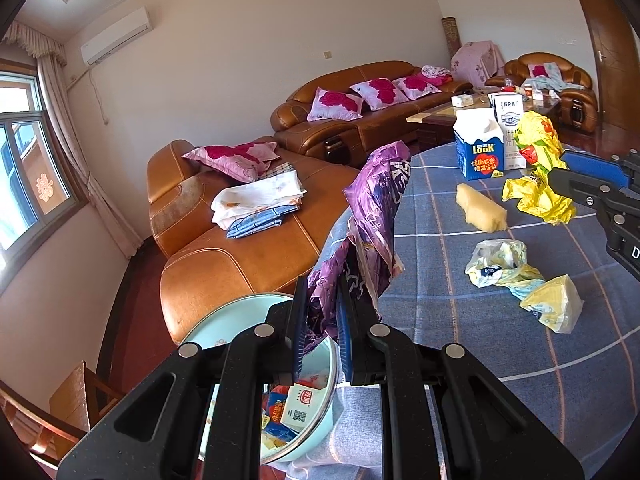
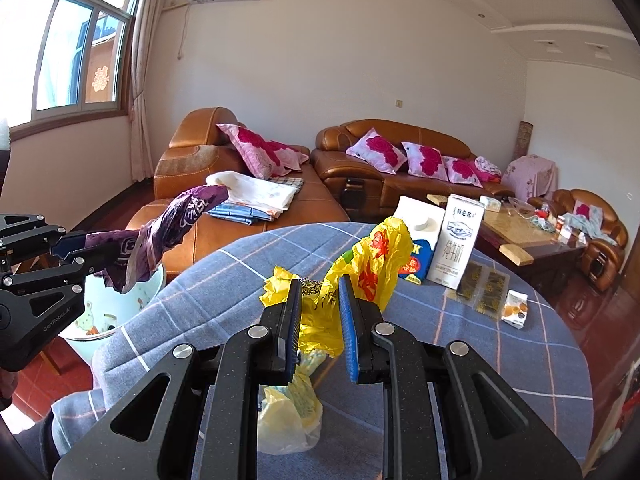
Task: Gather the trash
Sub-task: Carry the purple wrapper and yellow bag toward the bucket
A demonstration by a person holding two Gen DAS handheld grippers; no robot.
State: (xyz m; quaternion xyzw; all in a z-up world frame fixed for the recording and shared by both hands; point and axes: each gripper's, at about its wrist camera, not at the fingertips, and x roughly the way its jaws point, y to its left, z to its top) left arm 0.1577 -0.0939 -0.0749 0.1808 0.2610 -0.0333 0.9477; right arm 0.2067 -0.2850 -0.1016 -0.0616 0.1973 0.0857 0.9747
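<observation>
two cartons (image 1: 479, 144), two held wrappers (image 1: 376, 216).

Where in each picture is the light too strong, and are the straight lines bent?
Left wrist view: the window at the left edge is washed out; the door and walls curve near the dark round border. Right wrist view: the window glares at top left; the ceiling edge bows; the wrappers stay sharp.

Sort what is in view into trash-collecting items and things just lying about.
Job:
- left tool, shut on purple wrapper
- right tool, shut on yellow bag
- bin
- pale bag
- sponge
- cartons, possibly

Lying about:
- sofa
- pillows
- folded cloths
- coffee table
</observation>
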